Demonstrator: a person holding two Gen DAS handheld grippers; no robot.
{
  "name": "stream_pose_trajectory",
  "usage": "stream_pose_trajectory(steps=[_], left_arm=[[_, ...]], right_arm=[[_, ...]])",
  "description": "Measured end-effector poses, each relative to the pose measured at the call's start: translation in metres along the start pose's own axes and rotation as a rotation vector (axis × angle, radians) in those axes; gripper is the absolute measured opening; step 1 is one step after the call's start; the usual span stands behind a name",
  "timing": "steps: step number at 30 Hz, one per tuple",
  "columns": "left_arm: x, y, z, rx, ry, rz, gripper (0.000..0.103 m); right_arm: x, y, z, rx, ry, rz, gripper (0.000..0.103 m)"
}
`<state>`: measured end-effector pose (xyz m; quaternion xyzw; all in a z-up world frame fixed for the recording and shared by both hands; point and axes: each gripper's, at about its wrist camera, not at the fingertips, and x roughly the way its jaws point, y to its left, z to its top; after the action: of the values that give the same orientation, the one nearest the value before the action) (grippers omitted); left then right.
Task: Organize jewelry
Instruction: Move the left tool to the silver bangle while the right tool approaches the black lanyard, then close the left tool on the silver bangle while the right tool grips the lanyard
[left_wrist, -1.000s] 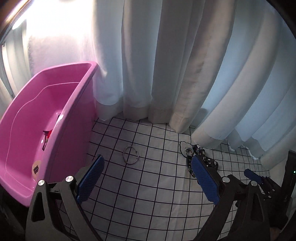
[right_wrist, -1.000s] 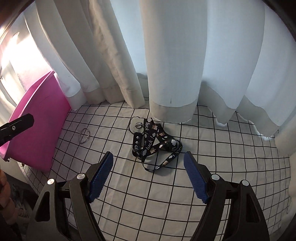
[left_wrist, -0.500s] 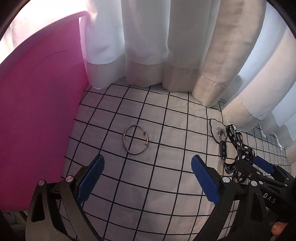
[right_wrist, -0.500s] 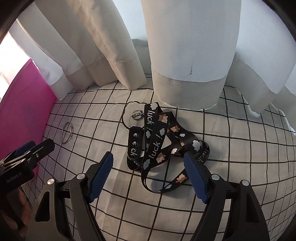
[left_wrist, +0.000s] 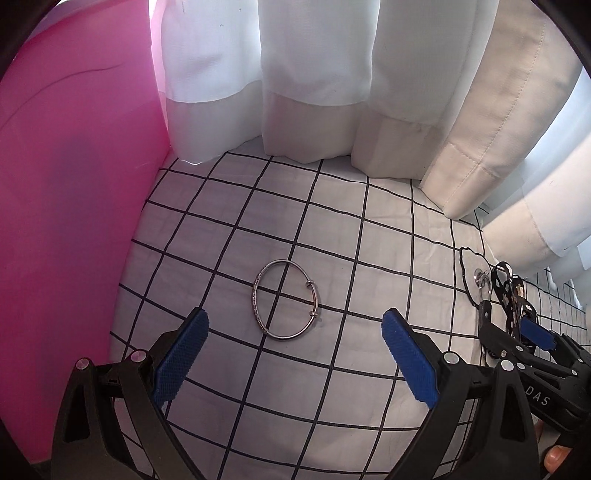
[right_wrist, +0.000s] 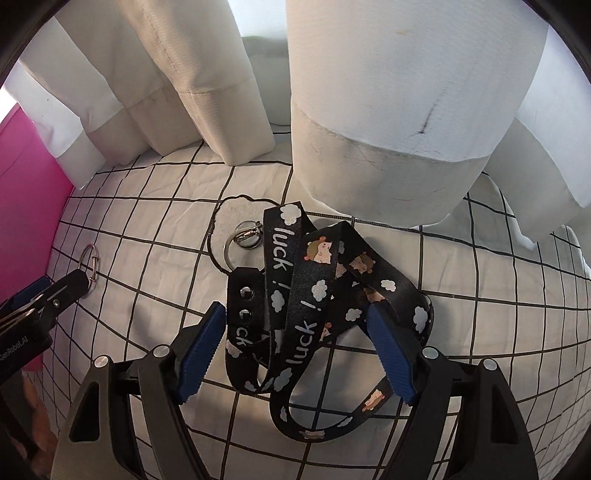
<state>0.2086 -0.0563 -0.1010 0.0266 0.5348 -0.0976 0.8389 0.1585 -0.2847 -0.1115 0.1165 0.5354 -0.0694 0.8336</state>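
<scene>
Left wrist view: the left gripper (left_wrist: 291, 332) points steeply down at a white cloth with a black grid (left_wrist: 369, 266); its jaws stand wide apart with nothing between the blue pads (left_wrist: 181, 354).
Bangle: a thin silver bangle (left_wrist: 285, 304) lies flat on the cloth just ahead of the left gripper, in line with the gap between the fingers, touching neither.
Pink bin: the wall of a pink plastic bin (left_wrist: 70, 206) fills the left side of this view, standing on the cloth close to the bangle.
Curtain: white curtain folds (left_wrist: 314, 92) hang down to the cloth behind the bangle.
Right wrist view: the right gripper (right_wrist: 295, 332) is released, jaws spread wide, with part of a black lanyard (right_wrist: 295, 295) lying between the pads; whether the pads touch the strap cannot be told.
Lanyard: crumpled in loops on the cloth, printed with clouds, small animals and the word "luck"; its metal clip and ring (right_wrist: 243, 240) lie at the far end, near the curtain hem.
Spacing: bangle and lanyard lie well apart, the bangle nearer the bin.
</scene>
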Motion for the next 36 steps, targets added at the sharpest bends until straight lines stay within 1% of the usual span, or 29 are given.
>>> stream_pose_trajectory(steps=[2, 4, 7, 12, 16, 24, 27, 30, 32, 33, 35, 36], left_arm=[[0.006, 0.001, 0.002, -0.002, 0.012, 0.001, 0.093], [0.011, 0.002, 0.003, -0.004, 0.022, 0.002, 0.093], [0.019, 0.003, 0.006, 0.000, 0.035, 0.013, 0.093], [0.037, 0.005, 0.014, 0.001, 0.060, 0.033, 0.093], [0.048, 0.002, 0.021, 0.024, 0.047, 0.064, 0.098], [0.060, -0.005, 0.036, 0.021, 0.035, 0.062, 0.098], [0.055, -0.003, 0.032, 0.022, 0.034, 0.052, 0.095], [0.049, 0.003, 0.029, 0.010, 0.025, 0.055, 0.084], [0.046, 0.007, 0.029, 0.000, 0.016, 0.061, 0.072], [0.044, 0.008, 0.028, -0.001, 0.012, 0.061, 0.068], [0.041, 0.007, 0.028, 0.008, 0.008, 0.058, 0.051], [0.040, 0.005, 0.028, 0.015, 0.006, 0.053, 0.045]], right_arm=[[0.002, 0.002, 0.002, -0.007, -0.003, -0.009, 0.075], [0.004, 0.004, 0.004, -0.013, -0.004, -0.019, 0.078], [0.008, 0.011, 0.008, -0.042, -0.005, -0.056, 0.079], [0.011, 0.012, 0.010, -0.030, -0.022, -0.060, 0.083], [0.012, 0.006, 0.010, -0.032, -0.036, -0.061, 0.087], [0.014, 0.004, 0.007, -0.024, -0.050, -0.062, 0.088], [0.013, 0.005, 0.006, -0.024, -0.042, -0.057, 0.087], [0.009, 0.004, 0.003, -0.023, -0.043, -0.055, 0.087], [0.008, 0.004, 0.000, -0.020, -0.048, -0.056, 0.087], [0.007, 0.004, -0.001, -0.018, -0.051, -0.057, 0.086], [0.006, 0.006, -0.003, -0.021, -0.056, -0.057, 0.083], [0.005, 0.007, -0.004, -0.025, -0.060, -0.056, 0.076]])
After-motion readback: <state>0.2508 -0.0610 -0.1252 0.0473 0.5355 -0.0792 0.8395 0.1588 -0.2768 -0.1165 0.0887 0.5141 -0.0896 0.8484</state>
